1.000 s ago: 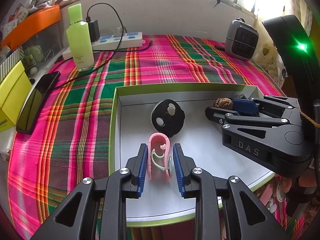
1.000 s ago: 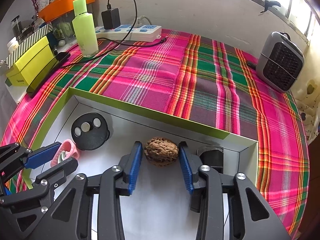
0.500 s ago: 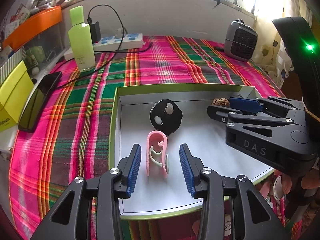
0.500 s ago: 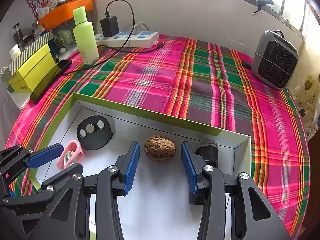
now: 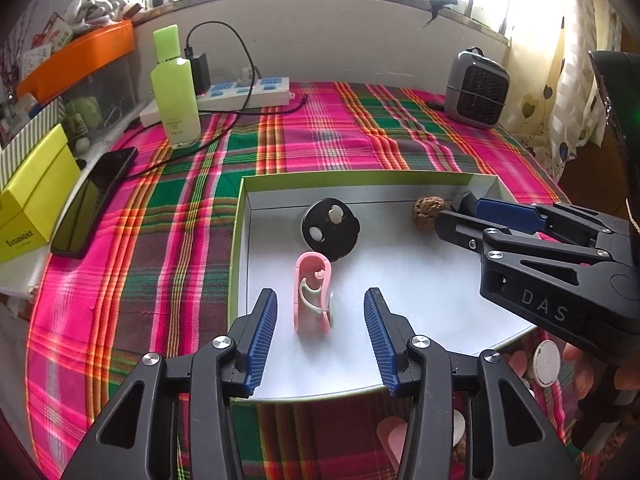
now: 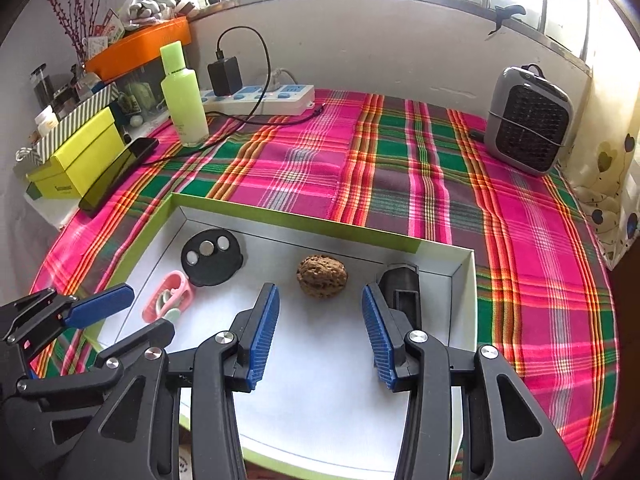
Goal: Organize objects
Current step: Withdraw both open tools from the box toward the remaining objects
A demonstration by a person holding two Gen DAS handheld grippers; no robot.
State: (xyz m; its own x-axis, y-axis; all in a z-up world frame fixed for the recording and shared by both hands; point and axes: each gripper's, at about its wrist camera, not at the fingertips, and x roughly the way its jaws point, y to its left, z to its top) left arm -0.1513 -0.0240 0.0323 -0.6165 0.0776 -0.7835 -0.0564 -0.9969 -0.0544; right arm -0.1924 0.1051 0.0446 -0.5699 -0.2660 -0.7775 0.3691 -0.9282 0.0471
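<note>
At the bottom of the left wrist view, the left claw (image 5: 320,330) stands wide open and holds nothing; the pink clip (image 5: 313,298) stands on edge between its blue pads without touching either. In the lower centre of the right wrist view, the right claw (image 6: 318,334) is equally spread and empty, with the walnut (image 6: 321,276) lying just beyond its tips. Further up sit the black disc (image 6: 211,256) and a dark block (image 6: 400,288) in the right corner, all inside the green-rimmed box (image 6: 296,216). Both items look placed, so this reads as the release step. Next calls for backing both claws clear of the box without nudging anything.
</note>
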